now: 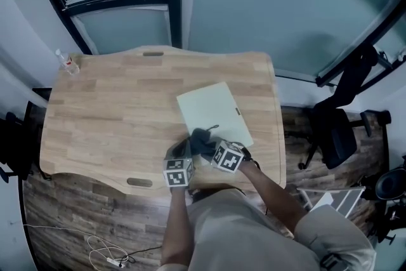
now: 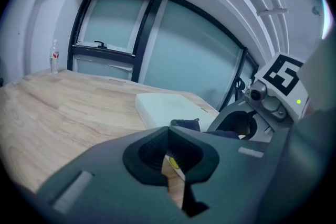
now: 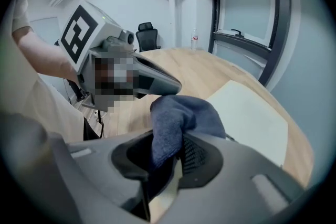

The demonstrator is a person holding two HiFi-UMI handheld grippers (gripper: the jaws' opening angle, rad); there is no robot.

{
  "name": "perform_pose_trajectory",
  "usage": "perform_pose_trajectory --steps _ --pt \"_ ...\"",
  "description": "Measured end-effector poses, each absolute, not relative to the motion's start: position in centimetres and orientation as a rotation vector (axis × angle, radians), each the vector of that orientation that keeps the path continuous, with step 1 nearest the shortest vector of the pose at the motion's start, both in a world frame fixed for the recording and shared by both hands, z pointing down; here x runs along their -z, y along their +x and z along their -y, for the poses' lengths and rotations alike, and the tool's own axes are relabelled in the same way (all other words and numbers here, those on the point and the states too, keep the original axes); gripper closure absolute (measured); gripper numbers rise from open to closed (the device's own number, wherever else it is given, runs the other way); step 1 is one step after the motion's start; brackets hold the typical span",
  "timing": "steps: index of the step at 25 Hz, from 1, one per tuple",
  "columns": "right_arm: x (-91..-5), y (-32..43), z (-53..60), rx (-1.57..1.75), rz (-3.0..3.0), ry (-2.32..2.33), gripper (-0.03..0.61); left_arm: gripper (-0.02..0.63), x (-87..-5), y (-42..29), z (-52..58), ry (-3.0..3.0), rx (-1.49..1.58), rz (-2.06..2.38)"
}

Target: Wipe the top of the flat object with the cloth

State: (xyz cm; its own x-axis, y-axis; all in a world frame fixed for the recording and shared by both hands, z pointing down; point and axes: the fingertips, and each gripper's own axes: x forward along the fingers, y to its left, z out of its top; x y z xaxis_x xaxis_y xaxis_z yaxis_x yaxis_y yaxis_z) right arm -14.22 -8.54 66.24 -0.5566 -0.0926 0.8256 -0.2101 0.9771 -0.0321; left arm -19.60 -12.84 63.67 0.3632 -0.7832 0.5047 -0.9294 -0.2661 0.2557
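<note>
Head view: a pale flat object (image 1: 212, 112) lies on the right half of the wooden table (image 1: 108, 117), its right side near the table's right edge. A dark cloth (image 1: 202, 139) is bunched at its near edge. The left gripper (image 1: 177, 154) and right gripper (image 1: 212, 148) sit close together just behind the cloth. A bottle (image 1: 66, 63) stands at the far left corner, well apart. Left gripper view: the jaws are drawn together to a thin slit that shows only table; nothing is held. The flat object (image 2: 168, 106) lies ahead, with the cloth (image 2: 187, 124) at its near end beside the right gripper (image 2: 247, 123). Right gripper view: the jaws are closed on a fold of the cloth (image 3: 178, 118), which rises in a soft hump above them. The flat object (image 3: 252, 118) lies beyond to the right, and the left gripper (image 3: 152, 81) is just beside the cloth. Assessment: the cloth appears light, limp and prone to bunching; the present pinch on a thick fold seems sound. The flat object looks stiff, smooth and fairly light, and could slide under wiping pressure. The empty left gripper could press down on a corner to steady it. Whether the cloth touches the top cannot be confirmed.
</note>
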Motion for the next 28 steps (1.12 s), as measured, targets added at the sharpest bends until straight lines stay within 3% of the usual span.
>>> perform_pose_trajectory --steps 28 --pt "-67.7 -16.4 17.3 -0.164 2.175 0.276 0.474 0.606 -67.6 -14.9 13.1 2.215 -0.603 1.255"
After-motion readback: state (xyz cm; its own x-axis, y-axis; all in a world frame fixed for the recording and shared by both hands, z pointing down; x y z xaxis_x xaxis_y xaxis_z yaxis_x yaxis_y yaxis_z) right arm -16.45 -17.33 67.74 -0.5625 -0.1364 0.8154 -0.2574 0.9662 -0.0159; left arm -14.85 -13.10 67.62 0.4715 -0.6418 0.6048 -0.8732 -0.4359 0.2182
